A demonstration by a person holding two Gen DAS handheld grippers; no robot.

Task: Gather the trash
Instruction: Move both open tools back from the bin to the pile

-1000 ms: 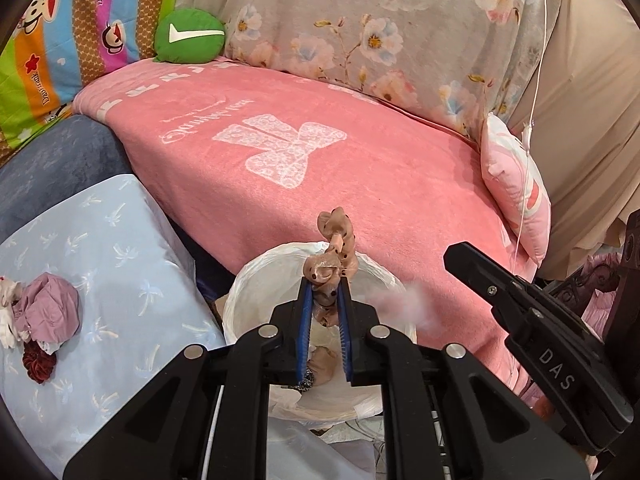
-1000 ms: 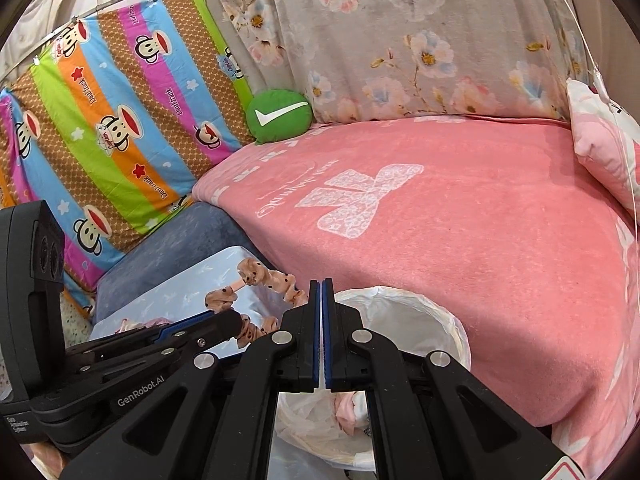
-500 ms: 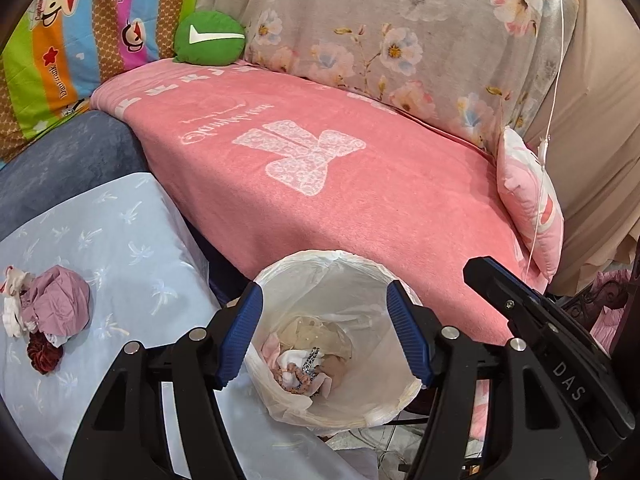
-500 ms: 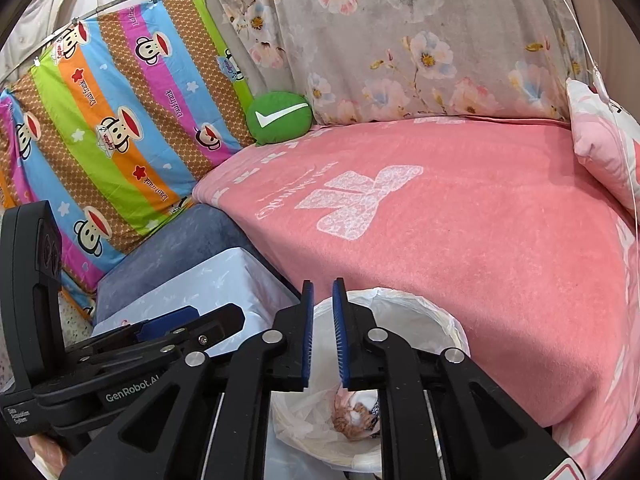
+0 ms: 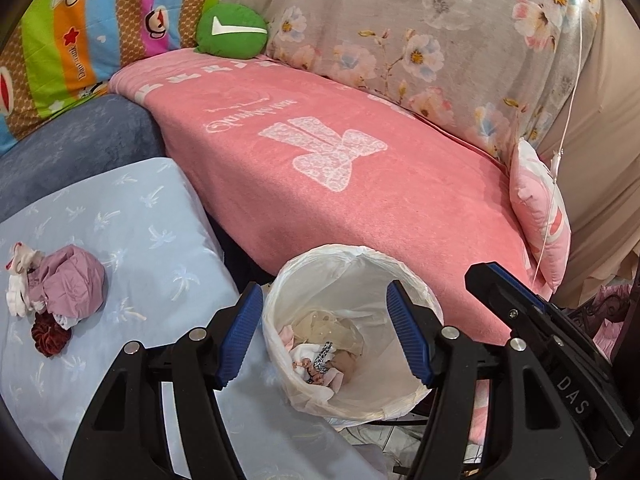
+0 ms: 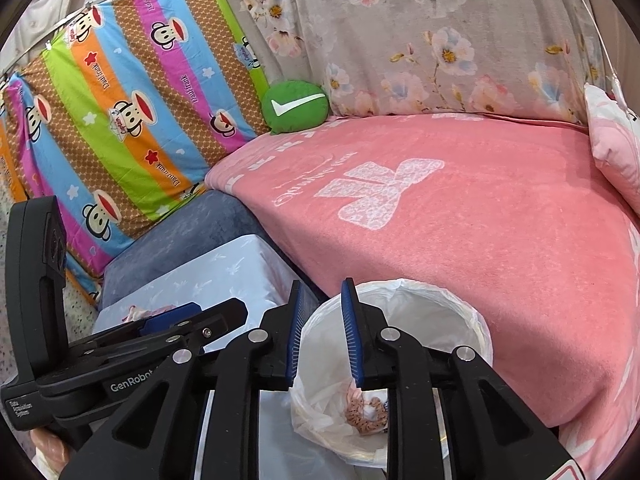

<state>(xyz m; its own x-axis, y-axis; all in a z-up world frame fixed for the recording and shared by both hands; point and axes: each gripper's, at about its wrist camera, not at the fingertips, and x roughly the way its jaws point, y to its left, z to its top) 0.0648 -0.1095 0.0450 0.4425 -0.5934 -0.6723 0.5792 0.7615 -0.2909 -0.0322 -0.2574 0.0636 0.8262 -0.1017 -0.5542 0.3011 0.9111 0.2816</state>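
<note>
Both our claws hang empty over the bin [image 5: 352,264]: left claw [image 5: 326,336] wide open, right claw [image 6: 322,332] just been opening, nothing between. We'd say the rag pile [image 5: 60,288] at left frame could scatter off the bench [image 5: 160,240] if we grab sloppily.

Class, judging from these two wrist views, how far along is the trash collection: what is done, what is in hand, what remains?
Done: several scraps already lie inside the lined bin. In hand: nothing; the left gripper stands open over the bin, and the right gripper, whose jaws have just been opening, holds nothing between them. Left: the mauve crumpled wad, a white scrap and a dark red scrunchie on the pale blue cover.
</note>
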